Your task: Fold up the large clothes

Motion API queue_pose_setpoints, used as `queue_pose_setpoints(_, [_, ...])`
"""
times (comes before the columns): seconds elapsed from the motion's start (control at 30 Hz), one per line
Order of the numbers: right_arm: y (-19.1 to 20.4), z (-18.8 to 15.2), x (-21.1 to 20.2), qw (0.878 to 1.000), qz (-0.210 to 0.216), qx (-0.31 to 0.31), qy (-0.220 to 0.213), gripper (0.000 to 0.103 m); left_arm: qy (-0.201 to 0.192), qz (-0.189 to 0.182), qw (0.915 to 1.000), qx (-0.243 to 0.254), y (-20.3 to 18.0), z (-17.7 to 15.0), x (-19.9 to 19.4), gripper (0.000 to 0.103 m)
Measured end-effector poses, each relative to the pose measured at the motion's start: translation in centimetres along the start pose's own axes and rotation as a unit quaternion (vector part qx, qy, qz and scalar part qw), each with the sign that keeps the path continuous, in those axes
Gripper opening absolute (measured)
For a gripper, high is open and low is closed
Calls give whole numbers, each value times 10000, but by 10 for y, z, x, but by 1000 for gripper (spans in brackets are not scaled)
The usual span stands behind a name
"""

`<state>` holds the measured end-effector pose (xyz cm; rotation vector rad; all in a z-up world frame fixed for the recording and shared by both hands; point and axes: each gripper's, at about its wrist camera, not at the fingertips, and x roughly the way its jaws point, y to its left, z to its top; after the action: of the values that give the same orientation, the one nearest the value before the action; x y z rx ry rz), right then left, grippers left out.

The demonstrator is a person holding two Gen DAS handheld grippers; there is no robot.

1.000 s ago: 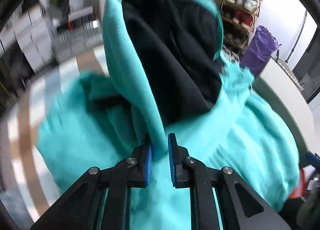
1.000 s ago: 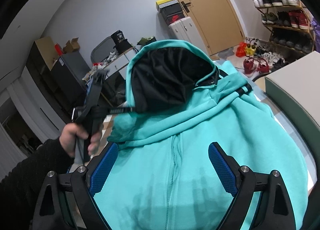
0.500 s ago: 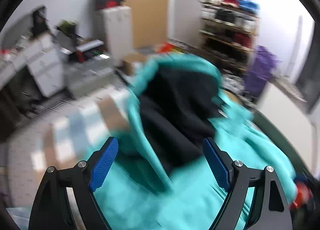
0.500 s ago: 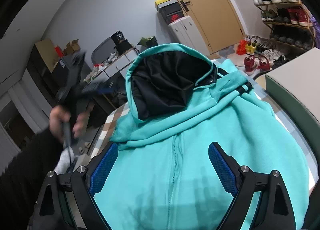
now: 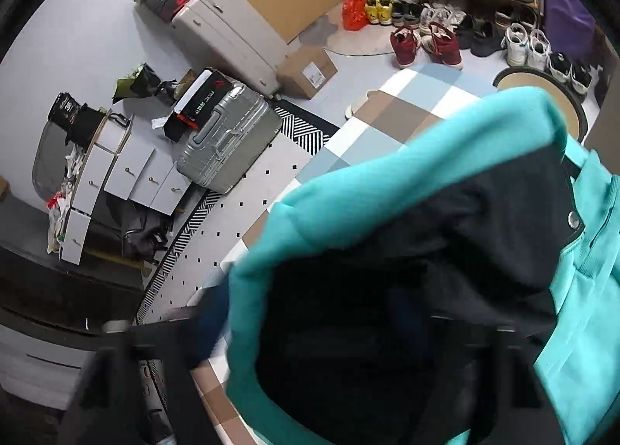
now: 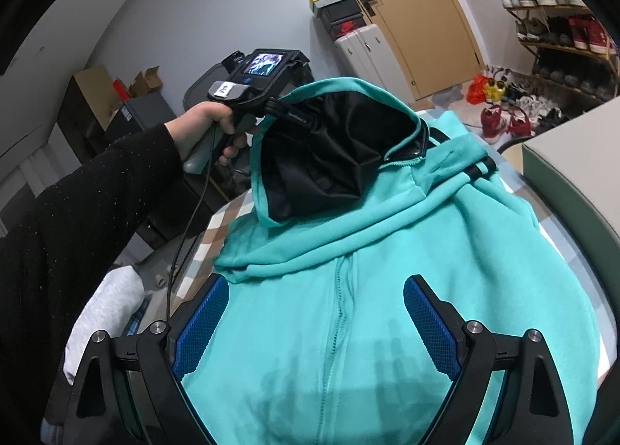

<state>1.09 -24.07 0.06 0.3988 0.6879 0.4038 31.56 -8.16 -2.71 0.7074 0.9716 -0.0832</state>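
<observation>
Teal hoodie (image 5: 387, 189) fills the lower right of the left wrist view, its black-lined hood (image 5: 407, 309) draped right over the left gripper (image 5: 310, 328). The jaws have just been closing with hood fabric between them, but blur and cloth hide whether they pinch.

Right wrist view: the hoodie lies zip-up on the checked table (image 6: 217, 220) mid-frame, and the right gripper (image 6: 314, 321) hangs spread and empty above it. Body looks folded; the hood isn't tucked yet.
</observation>
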Motion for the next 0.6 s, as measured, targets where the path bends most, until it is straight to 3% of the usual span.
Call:
queue_pose_setpoints(0.03, [-2, 0, 1, 10000, 17, 40, 31, 93, 44, 60, 9999, -114, 6, -3, -1, 24])
queue_pose_setpoints(0.07, [-3, 0, 1, 9999, 54, 90, 61, 93, 58, 170, 9994, -304, 13, -5, -3, 4])
queue_pose_setpoints(0.13, [-3, 0, -1, 9999, 68, 138, 36, 93, -13, 21, 9974, -721, 28, -12, -13, 4])
queue_pose_setpoints(0.27, [4, -2, -5, 10000, 29, 26, -53, 93, -442, 435, 9932, -987, 42, -24, -48, 2])
queue_pose_setpoints(0.4, [8, -2, -5, 9999, -85, -75, -112, 93, -1415, 783, 9786, -1271, 54, -43, -113, 2])
queue_pose_setpoints(0.47, [7, -2, -5, 9996, -196, -111, -155, 93, -1991, 506, 9672, -1492, 55, -69, -152, 2])
queue_pose_setpoints(0.6, [-3, 3, -10, 9985, -410, 17, -358, 93, -2469, -239, 9469, -2047, 50, -129, -171, 2])
